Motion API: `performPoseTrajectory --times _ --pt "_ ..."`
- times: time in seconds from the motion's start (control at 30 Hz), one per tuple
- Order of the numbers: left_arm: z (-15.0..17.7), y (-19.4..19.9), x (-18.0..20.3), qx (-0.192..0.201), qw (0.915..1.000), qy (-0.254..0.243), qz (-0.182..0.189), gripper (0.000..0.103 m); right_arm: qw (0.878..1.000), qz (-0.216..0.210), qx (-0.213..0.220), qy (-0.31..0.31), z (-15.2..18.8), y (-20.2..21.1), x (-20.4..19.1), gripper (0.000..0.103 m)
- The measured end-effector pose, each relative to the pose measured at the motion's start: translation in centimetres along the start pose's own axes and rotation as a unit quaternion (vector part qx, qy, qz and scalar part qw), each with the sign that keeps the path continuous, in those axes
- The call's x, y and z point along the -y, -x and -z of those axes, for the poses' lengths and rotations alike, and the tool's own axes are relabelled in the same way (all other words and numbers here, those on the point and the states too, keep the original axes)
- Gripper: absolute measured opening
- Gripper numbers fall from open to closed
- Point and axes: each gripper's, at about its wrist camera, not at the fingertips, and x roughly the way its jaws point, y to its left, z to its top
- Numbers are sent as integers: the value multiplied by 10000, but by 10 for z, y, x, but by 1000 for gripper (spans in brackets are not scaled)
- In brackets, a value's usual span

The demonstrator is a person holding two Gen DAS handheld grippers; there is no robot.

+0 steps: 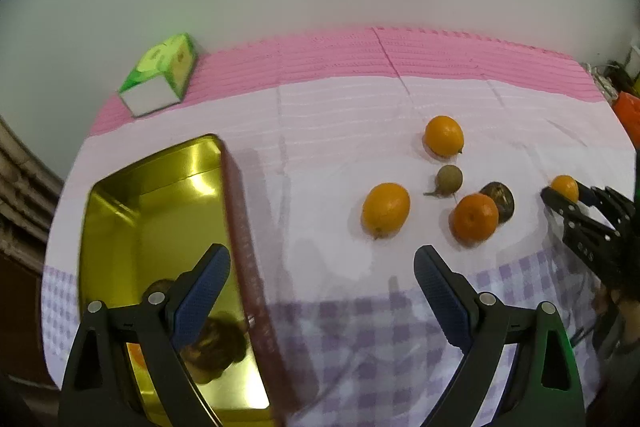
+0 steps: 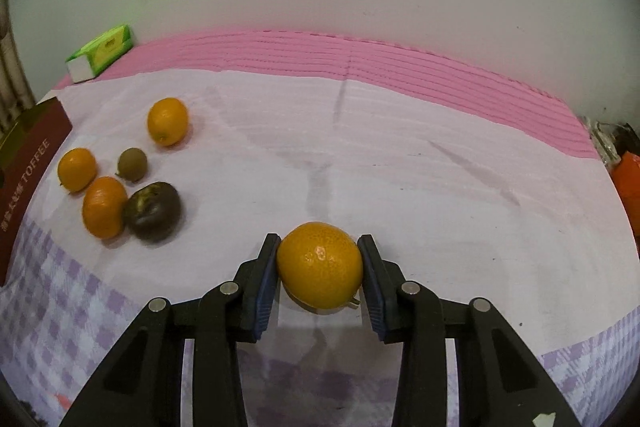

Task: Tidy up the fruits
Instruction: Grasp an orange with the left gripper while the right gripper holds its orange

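My right gripper (image 2: 319, 242) is shut on an orange (image 2: 320, 265), both pads pressed against its sides just over the cloth. In the left wrist view that right gripper (image 1: 568, 193) shows at the far right with the orange (image 1: 565, 187). My left gripper (image 1: 322, 259) stands open and holds nothing; one finger is over the open gold tin (image 1: 160, 219), the other over the cloth. A dark fruit (image 1: 218, 347) lies in the tin, partly hidden. Loose on the cloth are two oranges (image 1: 444, 135) (image 1: 386, 209), a mandarin (image 1: 475, 217), a small brown fruit (image 1: 449, 179) and a dark fruit (image 1: 502, 201).
A green box (image 1: 160, 75) sits at the back left on the pink mat (image 1: 400, 59), against the wall. The tin's dark red side (image 2: 28, 179) stands at the left, close to the fruit cluster (image 2: 120, 179). Orange clutter (image 2: 628, 179) crowds the right table edge.
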Motion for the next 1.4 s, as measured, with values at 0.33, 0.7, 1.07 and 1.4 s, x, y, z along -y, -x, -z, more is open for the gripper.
performPoseTrajectory --times 0.33,0.7,1.07,1.4 --pt "-19 -40 12 -395 9990 -25 205 84 10000 46 -11 23 -4 -4 -10 36" --pt "-28 -68 18 -673 9967 46 458 67 9999 -75 -29 -102 -1 -3 2 36" --pt "-27 -79 29 -741 9960 -77 489 37 9999 -88 -29 -117 -1 -3 2 36" --pt "-20 -68 27 -684 9963 -27 528 36 9999 -52 -28 -93 -1 -3 3 36"
